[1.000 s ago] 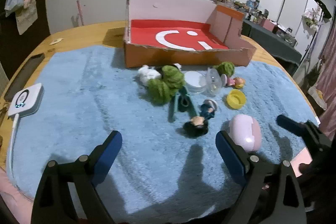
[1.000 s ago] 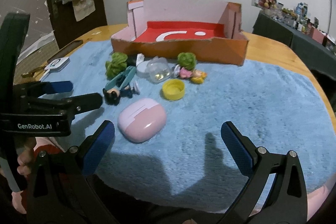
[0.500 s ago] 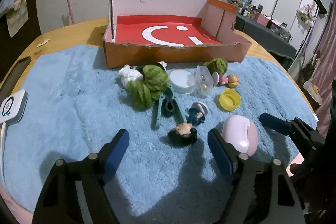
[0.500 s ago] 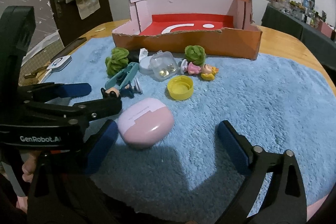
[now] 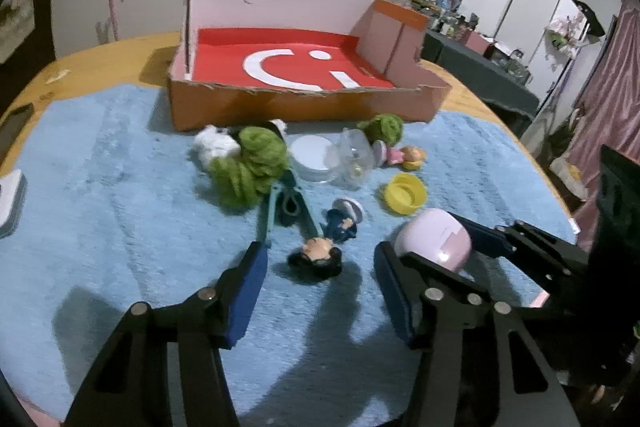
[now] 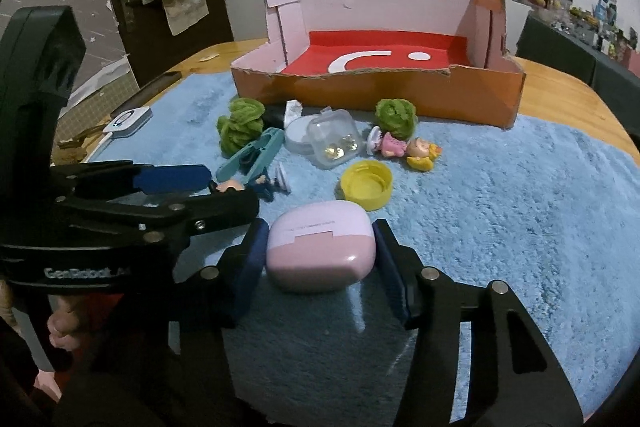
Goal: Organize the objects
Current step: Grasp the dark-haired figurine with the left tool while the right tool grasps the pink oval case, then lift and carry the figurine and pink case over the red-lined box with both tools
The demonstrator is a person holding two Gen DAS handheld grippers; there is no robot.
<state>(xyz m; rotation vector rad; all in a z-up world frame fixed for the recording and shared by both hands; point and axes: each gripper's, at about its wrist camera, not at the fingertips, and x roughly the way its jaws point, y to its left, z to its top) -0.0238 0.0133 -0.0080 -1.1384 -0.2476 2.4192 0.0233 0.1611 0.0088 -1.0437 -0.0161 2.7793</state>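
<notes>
Evidently early: the cardboard box (image 6: 376, 95) at the far edge of the blue mat (image 6: 520, 211) holds nothing visible on its red floor — every item lies outside it

Left to right on the mat, right wrist view:
- green yarn ball (image 6: 239, 125), near the box's left corner
- teal clip (image 6: 250, 155)
- dark-haired figurine (image 6: 256, 185), lying flat; left gripper (image 5: 318, 277) jaws apart, straddling its head, not touching
- white round tin (image 6: 297, 137) and clear plastic case (image 6: 334, 143), touching
- pink earbud case (image 6: 321, 253) — glossy, rounded, two-tone pink, lid shut, nearest the mat's near edge; right gripper (image 6: 319, 261) brackets it, both pads at its sides; firm contact cannot be told
- yellow cap (image 6: 365, 185), open side up
- second green yarn ball (image 6: 396, 117)
- pink-dressed doll (image 6: 404, 149), lying down

Remaining: all items to box, in my judgement
</notes>
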